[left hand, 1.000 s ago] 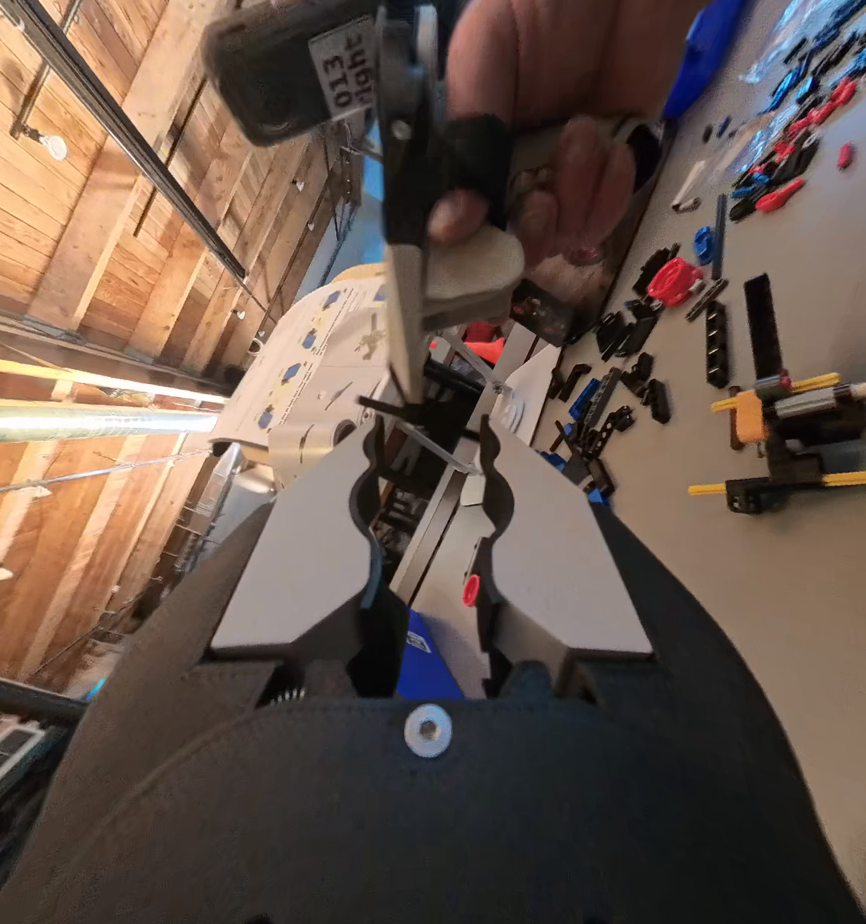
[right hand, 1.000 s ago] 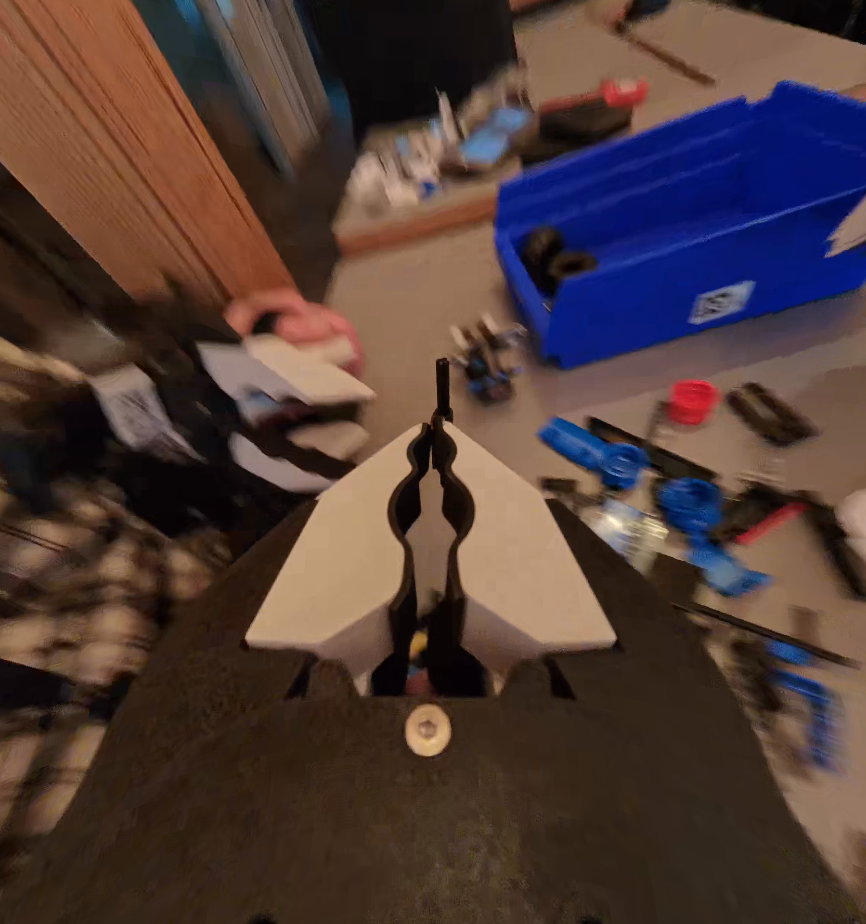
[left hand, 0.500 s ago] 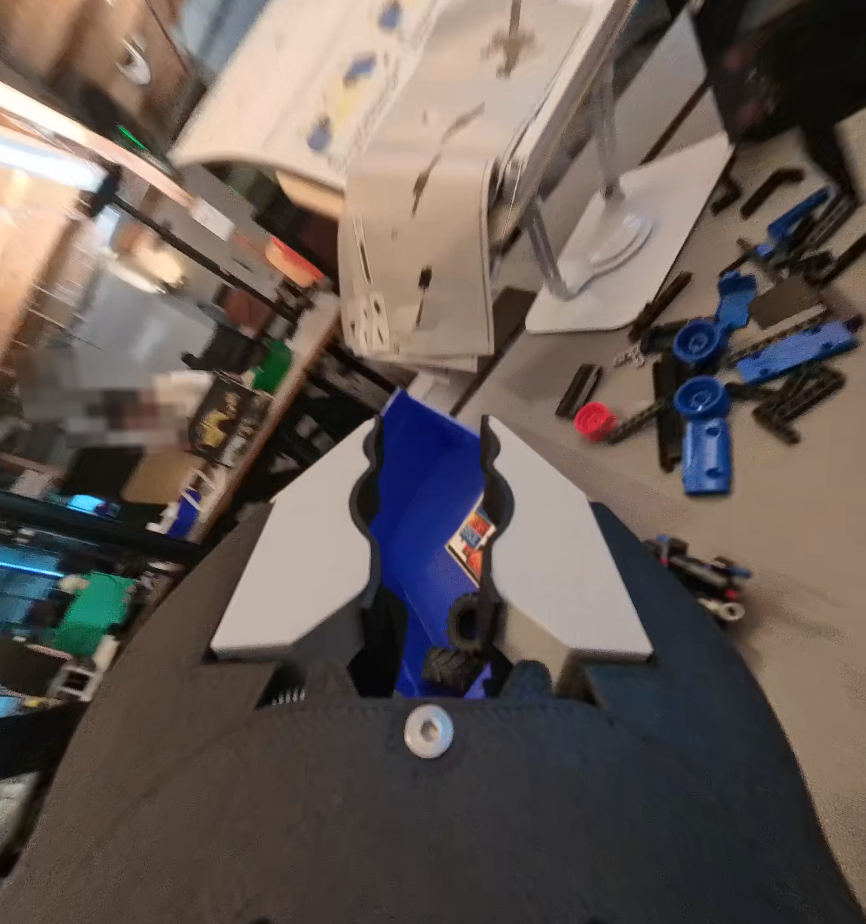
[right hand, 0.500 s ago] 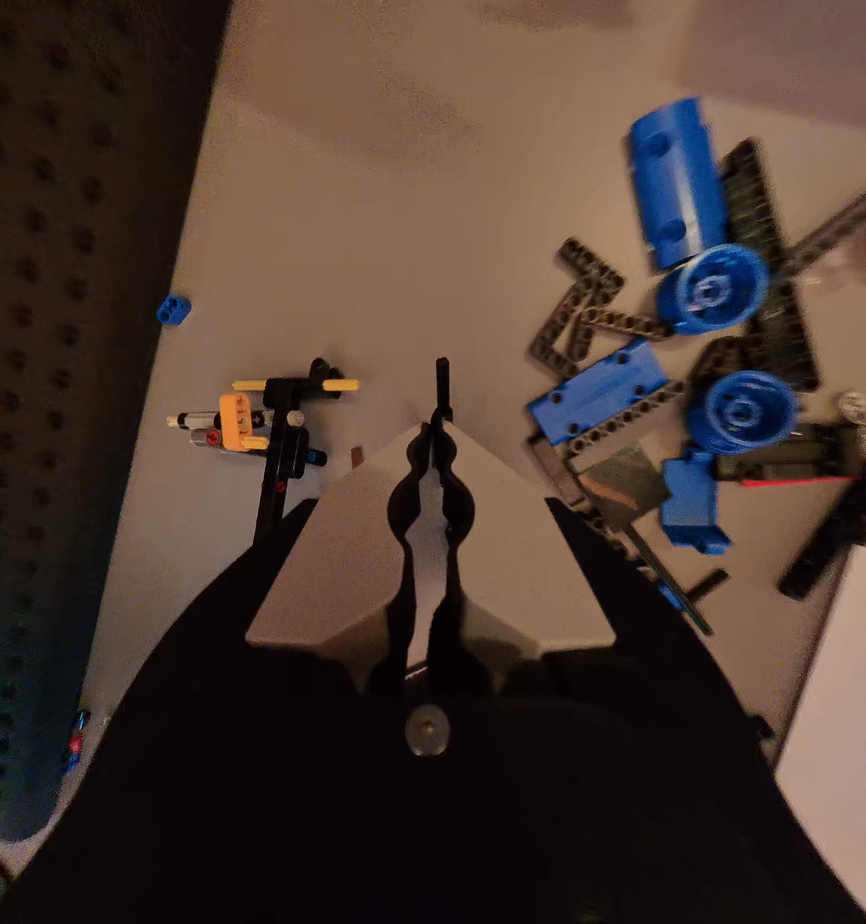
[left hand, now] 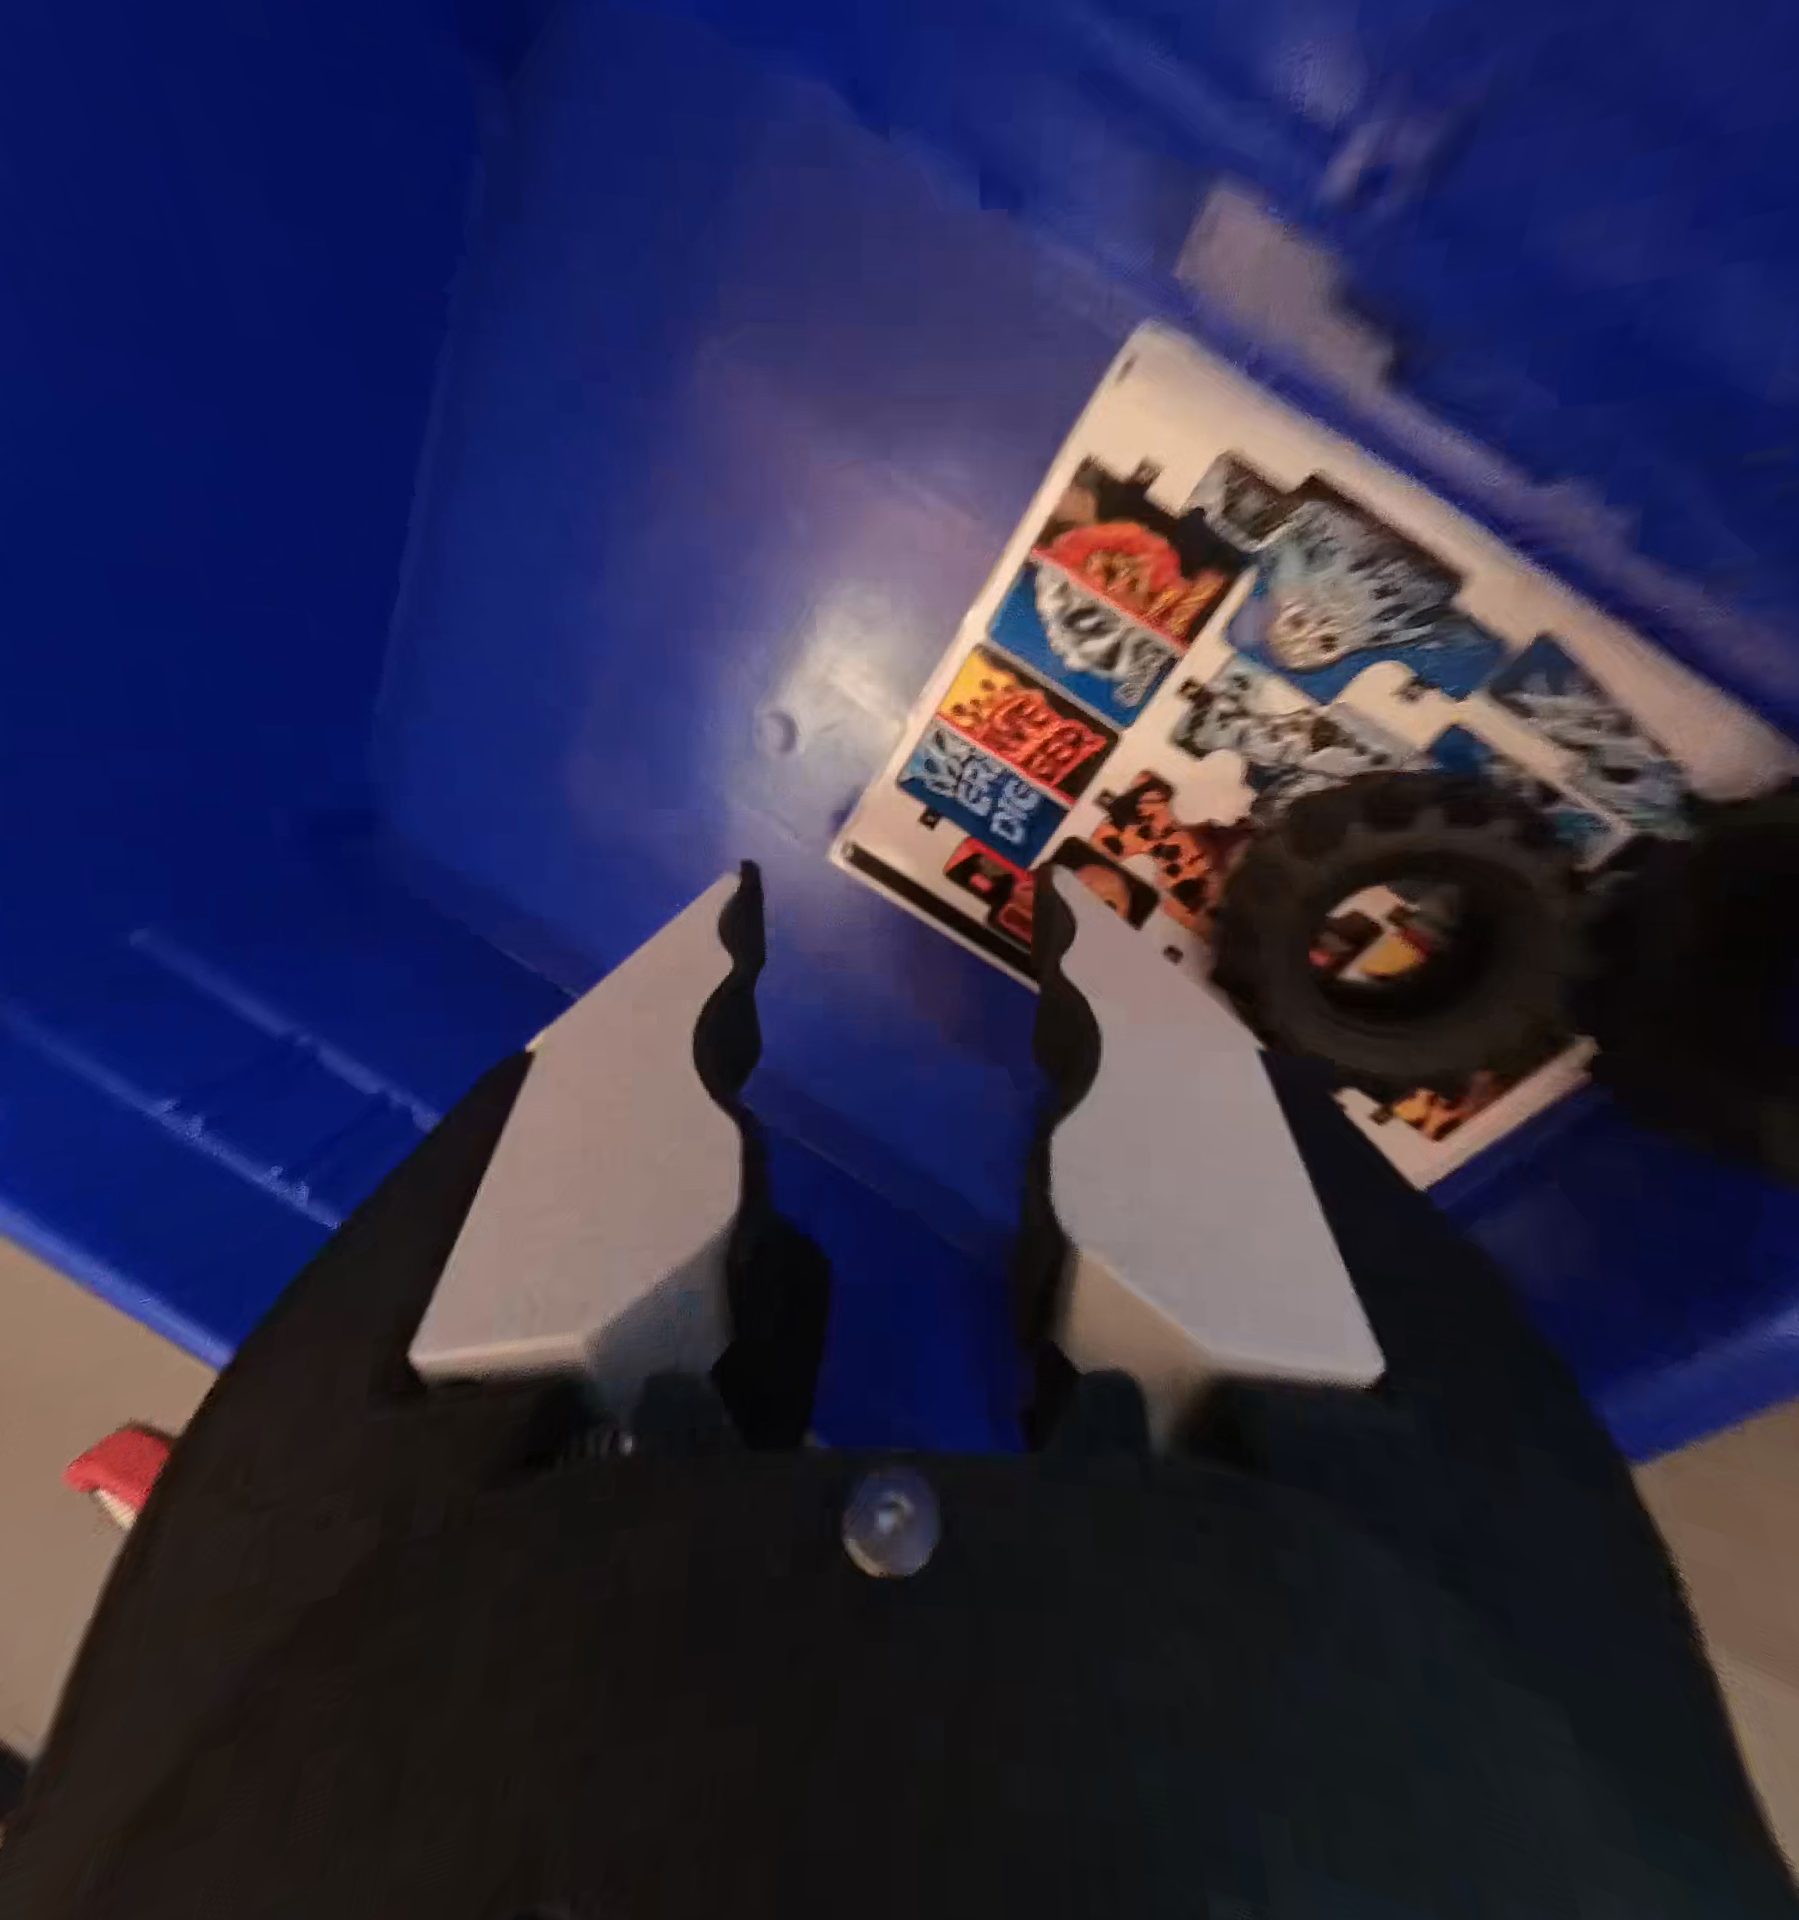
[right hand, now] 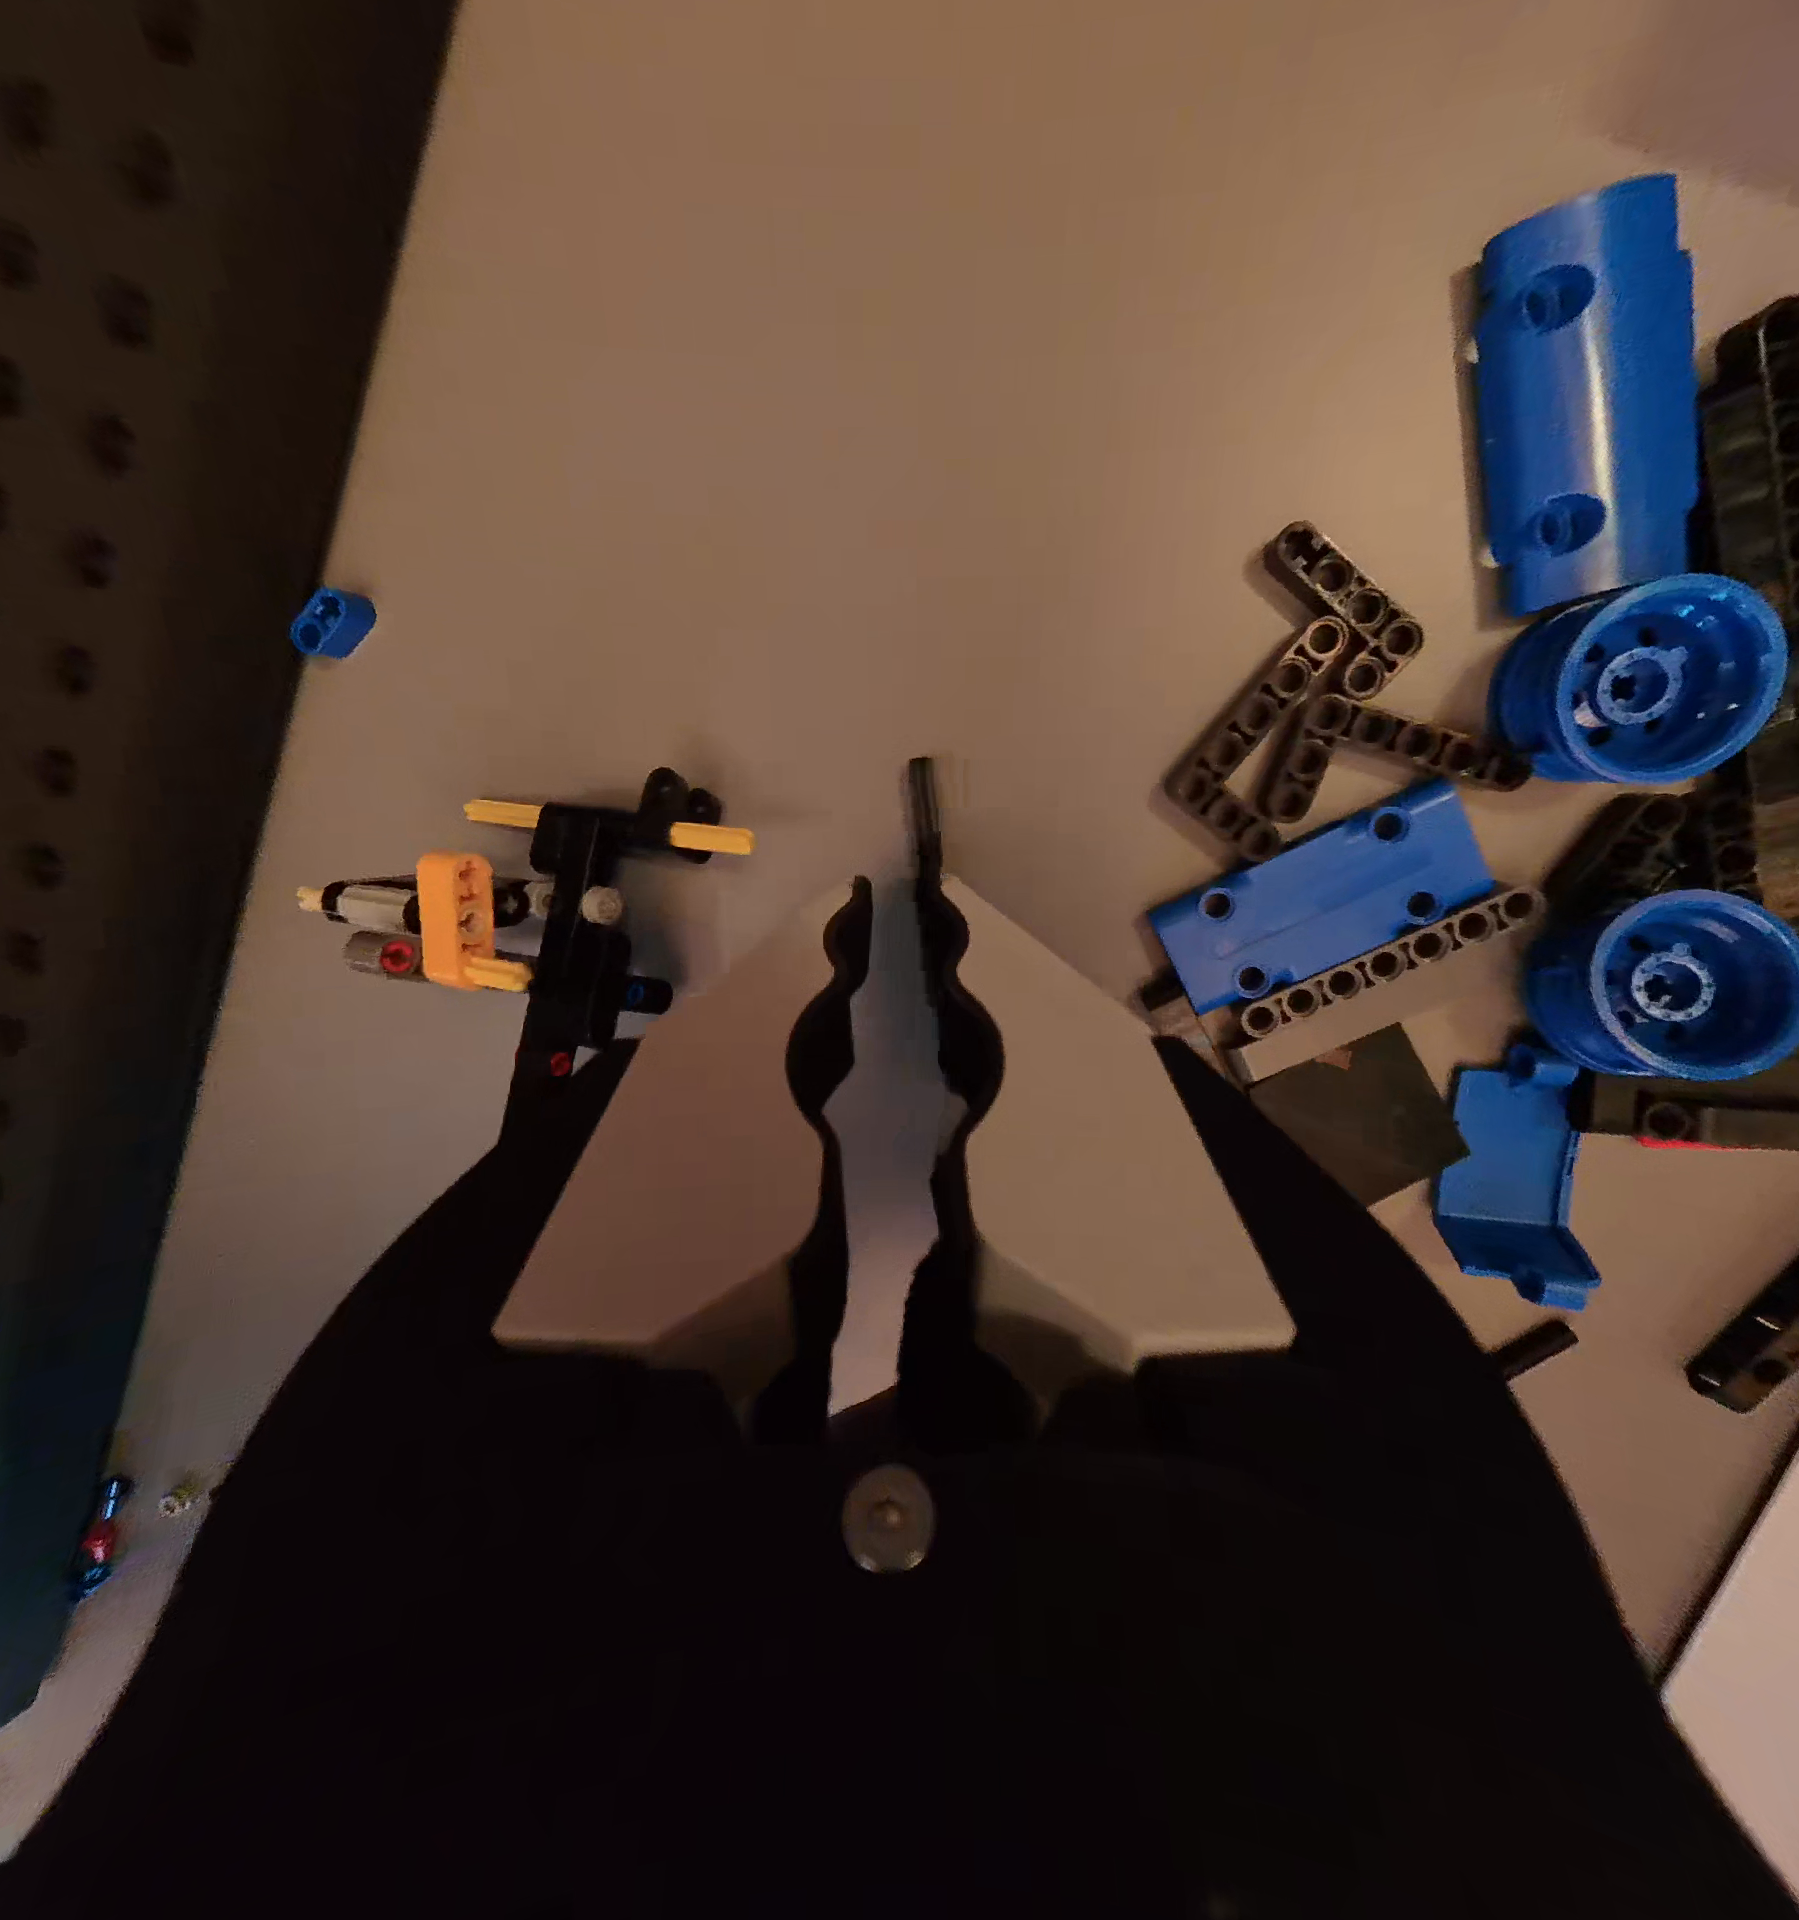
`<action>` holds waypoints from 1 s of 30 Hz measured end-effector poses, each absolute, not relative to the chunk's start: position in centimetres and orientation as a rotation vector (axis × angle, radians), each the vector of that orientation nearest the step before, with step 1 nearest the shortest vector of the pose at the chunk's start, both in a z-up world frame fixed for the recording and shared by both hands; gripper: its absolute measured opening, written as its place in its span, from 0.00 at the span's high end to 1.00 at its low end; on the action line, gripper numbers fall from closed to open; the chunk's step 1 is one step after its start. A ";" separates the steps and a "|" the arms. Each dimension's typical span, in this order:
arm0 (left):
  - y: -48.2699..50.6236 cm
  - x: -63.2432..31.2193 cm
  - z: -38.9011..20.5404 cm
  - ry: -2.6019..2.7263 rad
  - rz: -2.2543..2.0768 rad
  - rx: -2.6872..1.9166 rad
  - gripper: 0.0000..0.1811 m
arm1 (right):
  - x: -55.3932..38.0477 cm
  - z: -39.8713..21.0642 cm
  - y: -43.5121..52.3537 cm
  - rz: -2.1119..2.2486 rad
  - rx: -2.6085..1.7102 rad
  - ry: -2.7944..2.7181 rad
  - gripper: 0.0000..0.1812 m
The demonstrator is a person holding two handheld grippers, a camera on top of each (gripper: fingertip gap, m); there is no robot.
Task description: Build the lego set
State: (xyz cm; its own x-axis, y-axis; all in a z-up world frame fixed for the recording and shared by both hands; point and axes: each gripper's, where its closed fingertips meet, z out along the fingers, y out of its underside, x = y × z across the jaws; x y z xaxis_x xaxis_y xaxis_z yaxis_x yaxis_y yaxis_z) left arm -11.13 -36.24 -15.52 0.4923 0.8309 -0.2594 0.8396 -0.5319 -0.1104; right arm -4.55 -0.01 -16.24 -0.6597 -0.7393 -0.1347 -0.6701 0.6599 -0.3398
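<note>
My left gripper is open and empty, low inside a blue bin. A sticker sheet lies on the bin floor with a black tyre on it, just right of my right fingertip. A second dark tyre is at the right edge. My right gripper hangs over the tan table with its jaws a narrow gap apart. A thin black pin sticks out past the right fingertip; whether it is still gripped is unclear. A small black, yellow and orange assembly lies just left of the fingers.
Loose parts lie right of the right gripper: blue wheel hubs, a blue curved panel, a blue plate, dark beams. A small blue connector sits by a dark perforated board. A white sheet lies at lower right. My right fingertips sit around 35 centimeters from my left ones.
My left gripper swung away from the right gripper and dropped into the blue bin beside the tyres. My right gripper turned down over the table and its jaws parted slightly around the pin.
</note>
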 end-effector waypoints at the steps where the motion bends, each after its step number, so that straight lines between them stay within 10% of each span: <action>1: -36.5 -11.0 -16.1 1.533 -0.376 2.665 0.70 | -4.5 -16.2 0.0 -0.394 -1.142 2.617 0.96; 12: -35.5 -11.2 -17.3 1.718 -0.207 2.707 1.00 | -4.3 -15.5 -0.2 -0.487 -1.154 2.604 0.96; 20: -36.7 -11.2 -16.6 1.763 -0.360 2.631 1.00 | -4.5 -14.5 0.3 -0.532 -1.136 2.619 0.96; 22: -37.0 -11.4 -17.0 1.850 -0.331 2.578 0.78 | -4.5 -14.4 0.4 -0.541 -1.130 2.618 0.96; 30: -35.4 -11.9 -17.3 2.021 -0.172 2.620 0.83 | -4.4 -14.4 0.0 -0.568 -1.128 2.608 0.95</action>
State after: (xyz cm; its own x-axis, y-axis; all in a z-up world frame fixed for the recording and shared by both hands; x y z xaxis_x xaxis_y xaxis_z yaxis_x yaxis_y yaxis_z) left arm -11.95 -35.35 -17.33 0.2562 0.9664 0.0226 0.9486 -0.2468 -0.1979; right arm -4.38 0.00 -14.37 -0.6717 -0.7378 -0.0669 -0.6432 0.6256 -0.4414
